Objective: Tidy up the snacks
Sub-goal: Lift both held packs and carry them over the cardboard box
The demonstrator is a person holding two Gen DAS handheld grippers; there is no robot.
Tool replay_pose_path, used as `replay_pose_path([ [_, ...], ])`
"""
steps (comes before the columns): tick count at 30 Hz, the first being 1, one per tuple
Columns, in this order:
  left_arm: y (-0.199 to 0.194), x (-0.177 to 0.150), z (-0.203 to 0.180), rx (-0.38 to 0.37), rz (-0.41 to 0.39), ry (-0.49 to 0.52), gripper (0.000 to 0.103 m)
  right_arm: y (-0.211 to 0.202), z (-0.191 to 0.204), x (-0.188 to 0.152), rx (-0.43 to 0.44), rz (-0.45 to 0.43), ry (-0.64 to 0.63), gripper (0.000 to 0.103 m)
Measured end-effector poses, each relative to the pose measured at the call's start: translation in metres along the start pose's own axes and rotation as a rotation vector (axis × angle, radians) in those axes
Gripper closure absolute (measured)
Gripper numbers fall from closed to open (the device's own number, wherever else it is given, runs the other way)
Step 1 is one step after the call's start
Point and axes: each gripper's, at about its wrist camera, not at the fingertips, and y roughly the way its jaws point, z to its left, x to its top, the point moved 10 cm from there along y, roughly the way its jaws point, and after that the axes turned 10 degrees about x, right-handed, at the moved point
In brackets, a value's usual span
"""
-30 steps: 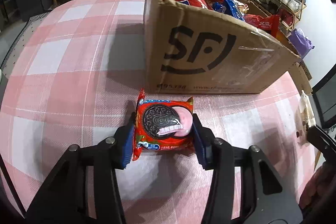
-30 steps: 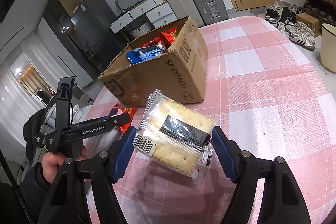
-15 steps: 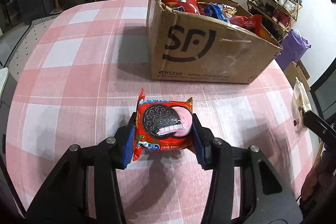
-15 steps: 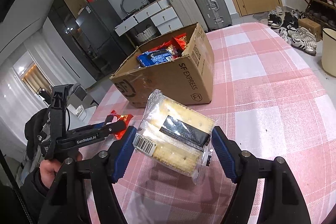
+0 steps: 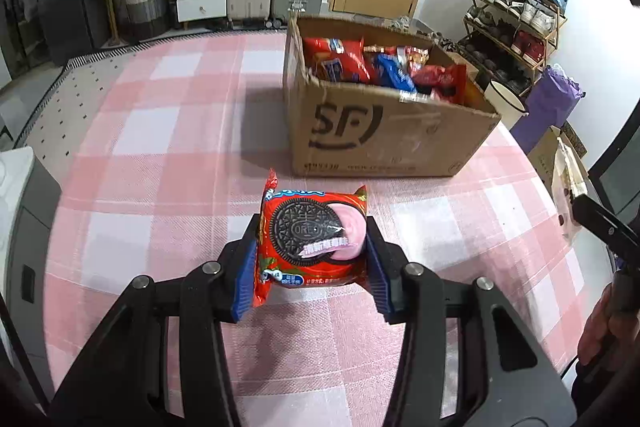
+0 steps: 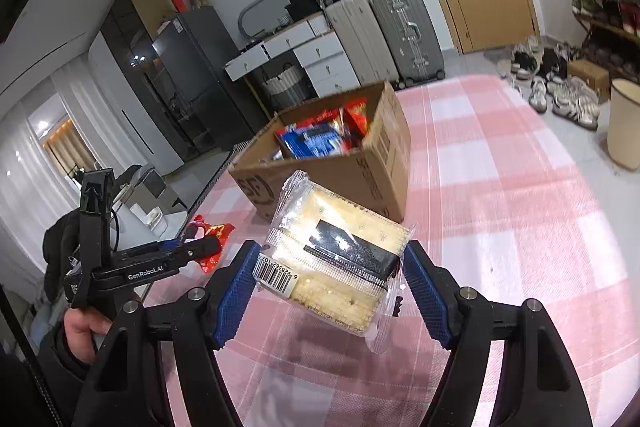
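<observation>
Here, a table (image 5: 132, 131) draped in a pink-and-white checked cloth carries an open cardboard box (image 5: 384, 139), which stands toward the table's far edge and is already heaped with red and blue snack packets (image 5: 372, 65); judging from the task, it serves as the collecting place, which would explain why both hands carry a snack in the air on the near side of it. The left claw (image 5: 310, 253) is clamped on a red Oreo packet (image 5: 312, 239), its blue pads pressing the packet's two short sides so the printed face points up at the camera, clear of the cloth and just short of the box's printed wall. The right claw (image 6: 330, 281) is clamped on a clear-wrapped cracker pack (image 6: 334, 259), gripped across its width with the barcode end to the left and a loose wrapper tail hanging by the right pad. The left claw points steeply down at the cloth; the right is angled more shallowly, looking over the box toward the far edge. In the right view, a person's hand (image 6: 86, 325) grips the left tool's handle near the table's left edge.
</observation>
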Motion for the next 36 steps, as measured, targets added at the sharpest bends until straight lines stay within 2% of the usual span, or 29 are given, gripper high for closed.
replay_pose_path([
  [11,-0.049,0.033,-0.007,-0.028,-0.068,0.038,0.059,-0.029,0.039,0.046,0.014,-0.073,-0.1,0.03],
  [21,-0.085,0.075,-0.011,-0.058,-0.125,0.04,0.059,-0.035,0.063,0.092,0.036,-0.11,-0.176,0.03],
  [28,-0.103,0.112,-0.018,-0.081,-0.169,0.041,0.059,-0.033,0.078,0.129,0.054,-0.115,-0.235,0.03],
  [36,-0.111,0.148,-0.027,-0.099,-0.19,0.045,0.059,-0.012,0.089,0.166,0.078,-0.104,-0.272,0.03],
])
